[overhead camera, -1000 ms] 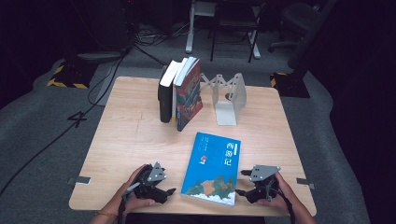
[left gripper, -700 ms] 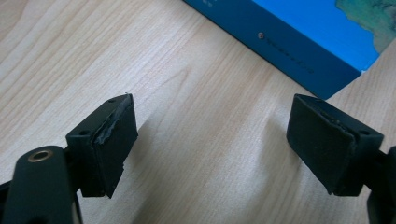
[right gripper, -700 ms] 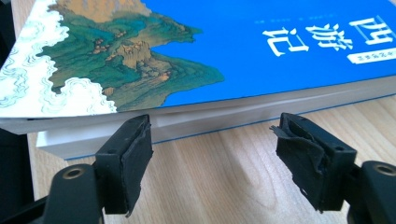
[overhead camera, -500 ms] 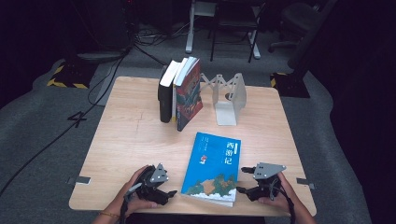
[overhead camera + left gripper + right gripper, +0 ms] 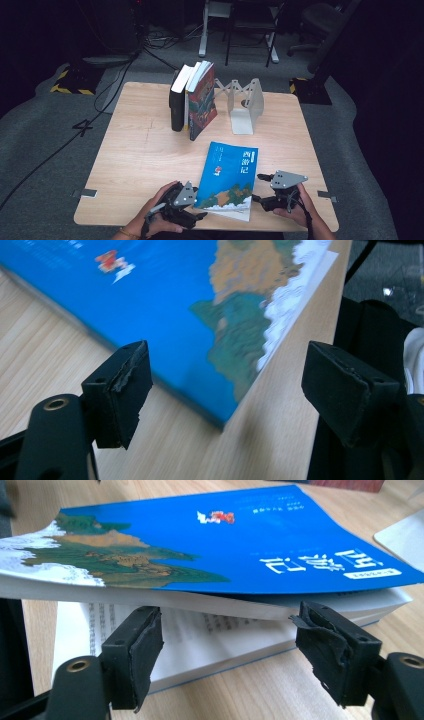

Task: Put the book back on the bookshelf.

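1. Your blue book (image 5: 228, 180) lies flat at the table's (image 5: 140, 155) near edge, its front overhanging a loose page.
2. Your left gripper (image 5: 186, 210), jaws just easing inward, stands released at the book's near left corner, nothing between the pads.
3. Your right gripper (image 5: 265, 192) stands released too, facing the fore-edge.
4. It is a floppy, glossy paperback: pinch the whole page block near the spine or the covers will likely sag and slip.

A light wooden table (image 5: 135, 155) is carrying a blue book (image 5: 229, 175) lying flat near its front edge, several upright books (image 5: 192, 102) leaning together toward the back, and a white bookend (image 5: 245, 107) standing beside them.
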Available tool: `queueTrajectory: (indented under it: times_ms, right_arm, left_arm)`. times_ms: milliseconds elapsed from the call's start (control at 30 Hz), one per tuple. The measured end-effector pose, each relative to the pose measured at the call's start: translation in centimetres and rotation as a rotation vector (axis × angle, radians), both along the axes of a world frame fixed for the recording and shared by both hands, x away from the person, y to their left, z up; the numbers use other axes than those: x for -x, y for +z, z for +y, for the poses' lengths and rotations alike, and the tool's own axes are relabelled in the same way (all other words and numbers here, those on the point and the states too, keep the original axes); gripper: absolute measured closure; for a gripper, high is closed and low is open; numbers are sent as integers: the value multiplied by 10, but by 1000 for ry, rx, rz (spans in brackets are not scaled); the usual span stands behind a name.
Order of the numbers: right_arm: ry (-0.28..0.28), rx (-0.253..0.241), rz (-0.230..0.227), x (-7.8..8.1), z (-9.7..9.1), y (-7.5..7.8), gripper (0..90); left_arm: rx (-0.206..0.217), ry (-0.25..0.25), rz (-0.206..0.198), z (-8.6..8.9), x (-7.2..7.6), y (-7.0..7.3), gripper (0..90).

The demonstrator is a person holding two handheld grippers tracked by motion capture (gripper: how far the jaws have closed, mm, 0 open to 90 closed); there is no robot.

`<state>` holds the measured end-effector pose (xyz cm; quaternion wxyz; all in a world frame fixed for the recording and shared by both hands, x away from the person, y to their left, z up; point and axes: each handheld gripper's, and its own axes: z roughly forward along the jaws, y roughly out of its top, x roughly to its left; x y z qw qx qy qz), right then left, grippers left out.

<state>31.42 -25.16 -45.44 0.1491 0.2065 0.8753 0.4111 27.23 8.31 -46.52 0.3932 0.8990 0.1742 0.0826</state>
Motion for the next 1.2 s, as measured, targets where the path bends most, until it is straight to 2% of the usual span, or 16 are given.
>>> queueTrajectory:
  times_ms: [100, 133, 200, 400, 633, 667, 733, 800, 900, 933, 1000, 1033, 1133, 1200]
  right_arm:
    - [-11, -18, -1, -1, 2, 3, 269]
    - [-14, -22, -6, -1, 3, 4, 269]
    - [-19, -29, -9, -1, 4, 6, 269]
    - [-30, -47, -17, -2, 7, 9, 270]
    - [-39, -60, -23, -4, 11, 12, 270]
    - [-43, -61, -26, -4, 12, 13, 270]
    - [-45, -65, -29, -5, 13, 14, 270]
    - [-44, -66, -32, -5, 14, 14, 270]
    - [-51, -71, -31, -5, 13, 14, 273]
    - [-51, -71, -31, -5, 13, 14, 273]
    - [-56, -71, -31, -6, 13, 14, 279]
    - [-59, -78, -30, -6, 13, 14, 284]
    - [-55, -73, -33, -7, 13, 14, 288]
    - [-50, -69, -33, -6, 14, 13, 291]
  left_arm:
    - [4, -21, 2, -9, 3, 1, 213]
    - [-19, -37, -6, -19, 5, 1, 213]
    - [-33, -39, -3, -29, 6, 0, 215]
    - [-58, -10, -5, -46, 3, -5, 213]
    - [-79, 78, -34, -65, -3, -6, 221]
    - [-84, 101, -59, -71, -3, -6, 242]
    - [-85, 118, -71, -74, -3, -5, 292]
    - [-76, 133, -79, -75, -5, -2, 390]
    - [-58, 117, -79, -74, -7, 0, 503]
    - [-52, 106, -86, -72, -7, 1, 503]
    - [-50, 86, -114, -70, -5, 3, 615]
    - [-47, 73, -146, -68, -4, 5, 697]
    - [-48, 64, -162, -62, -6, 6, 772]
    - [-52, 60, -156, -60, -7, 7, 785]
